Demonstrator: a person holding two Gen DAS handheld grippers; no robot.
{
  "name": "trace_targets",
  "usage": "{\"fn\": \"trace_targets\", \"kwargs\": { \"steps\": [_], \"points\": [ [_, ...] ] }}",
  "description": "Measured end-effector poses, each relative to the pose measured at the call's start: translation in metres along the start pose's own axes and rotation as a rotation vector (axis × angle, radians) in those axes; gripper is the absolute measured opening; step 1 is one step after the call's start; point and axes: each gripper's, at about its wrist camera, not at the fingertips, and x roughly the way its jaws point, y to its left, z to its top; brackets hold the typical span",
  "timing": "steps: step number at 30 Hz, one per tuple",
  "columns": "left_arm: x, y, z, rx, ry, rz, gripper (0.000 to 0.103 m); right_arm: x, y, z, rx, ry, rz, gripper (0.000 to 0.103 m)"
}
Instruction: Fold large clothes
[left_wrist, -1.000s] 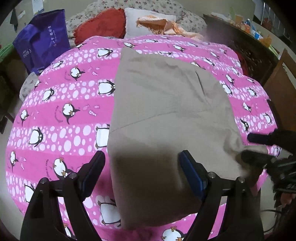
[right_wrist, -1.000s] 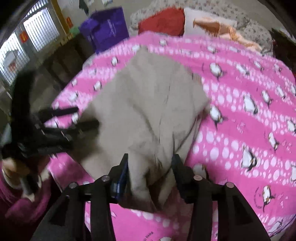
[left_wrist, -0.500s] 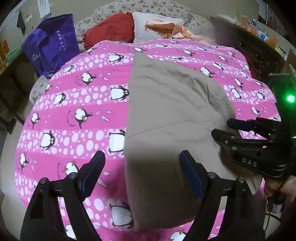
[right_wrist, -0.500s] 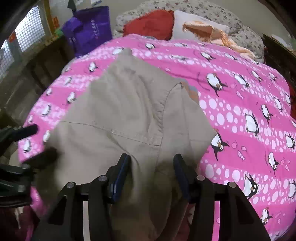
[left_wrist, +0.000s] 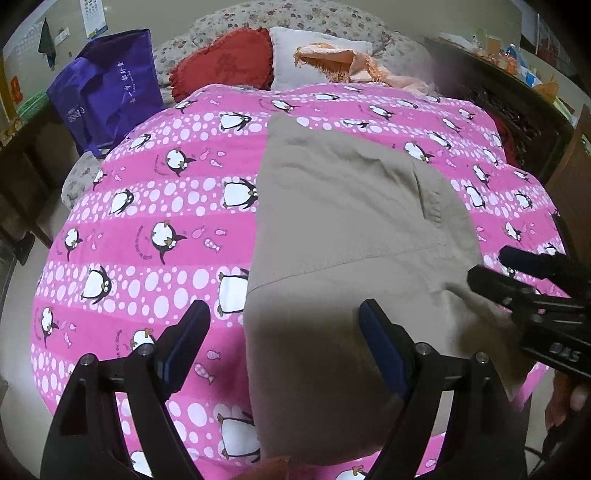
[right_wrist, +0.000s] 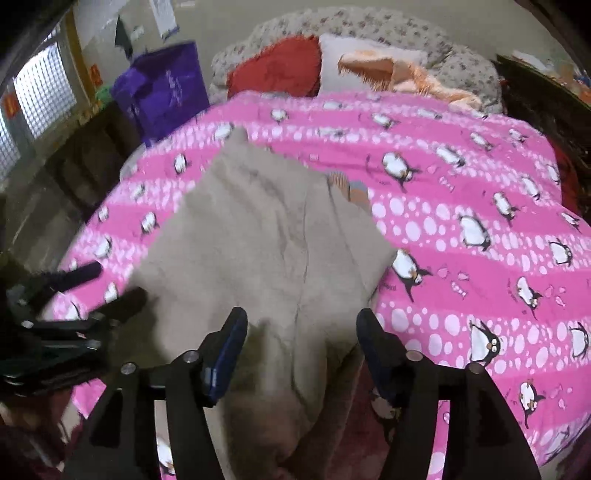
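A large beige garment (left_wrist: 351, 236) lies lengthwise on the pink penguin bedspread (left_wrist: 155, 229), its near end hanging over the bed's front edge. My left gripper (left_wrist: 282, 325) is open above the garment's near left edge, holding nothing. My right gripper (right_wrist: 301, 325) is open over the garment's (right_wrist: 266, 240) near right part, with cloth lying between and below the fingers but not pinched. The right gripper also shows at the right in the left wrist view (left_wrist: 495, 269), and the left gripper at the left in the right wrist view (right_wrist: 107, 286).
A red cushion (left_wrist: 225, 62), a white pillow (left_wrist: 310, 55) and orange cloth (left_wrist: 351, 66) lie at the head of the bed. A purple bag (left_wrist: 107, 88) stands at the far left. Dark furniture (left_wrist: 517, 103) runs along the right side.
The right gripper has opened wider and let go of the garment's near end. The garment has settled flatter on the bed. Both grippers have shifted slightly; the left stays open.
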Motion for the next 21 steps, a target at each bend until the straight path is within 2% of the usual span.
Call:
{"fn": "trace_targets", "kwargs": {
  "steps": [6,13,21],
  "points": [
    [-0.005,0.002,0.004,-0.026,-0.015,-0.007,0.083,-0.014,0.001,0.005,0.047,-0.038,-0.037,0.078],
    [-0.008,0.008,0.005,-0.054,-0.031,-0.001,0.083,-0.012,0.002,0.001,0.090,-0.036,-0.055,0.079],
    [-0.005,0.009,0.005,-0.067,-0.019,-0.003,0.083,-0.009,0.008,0.001,0.072,-0.032,-0.081,0.081]
  ]
}}
